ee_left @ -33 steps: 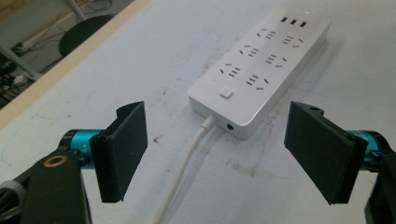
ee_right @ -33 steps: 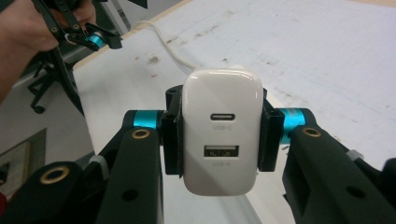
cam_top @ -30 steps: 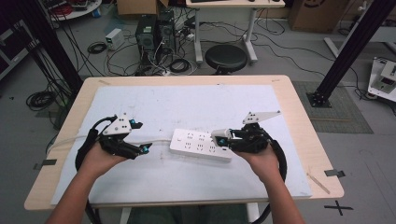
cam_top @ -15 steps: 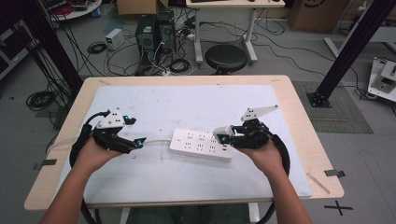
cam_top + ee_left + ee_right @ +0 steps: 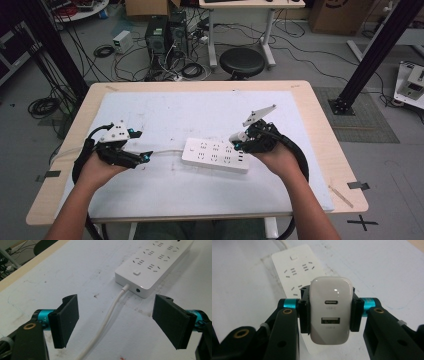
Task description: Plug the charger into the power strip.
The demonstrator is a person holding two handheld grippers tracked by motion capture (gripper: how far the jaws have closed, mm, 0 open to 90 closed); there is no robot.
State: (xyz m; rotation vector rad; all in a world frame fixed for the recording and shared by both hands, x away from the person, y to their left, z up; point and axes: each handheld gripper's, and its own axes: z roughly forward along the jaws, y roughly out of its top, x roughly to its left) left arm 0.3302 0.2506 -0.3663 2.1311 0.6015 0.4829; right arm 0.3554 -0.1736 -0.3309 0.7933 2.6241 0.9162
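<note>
White power strip (image 5: pixel 215 155) lies mid-tabletop, its cable (image 5: pixel 105 322) running toward the left edge between the left gripper's (image 5: pixel 115 322) wide-apart jaws. Right gripper (image 5: pixel 329 312) clamps a USB charger (image 5: pixel 330 310) above the strip's right end.

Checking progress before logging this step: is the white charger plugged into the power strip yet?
Not yet. The right gripper is clamped on the charger, holding it above the power strip.

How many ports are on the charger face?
2: on the white charger clamped in the right gripper, a USB-C slot above and a USB-A slot below. Other faces are hidden.
</note>
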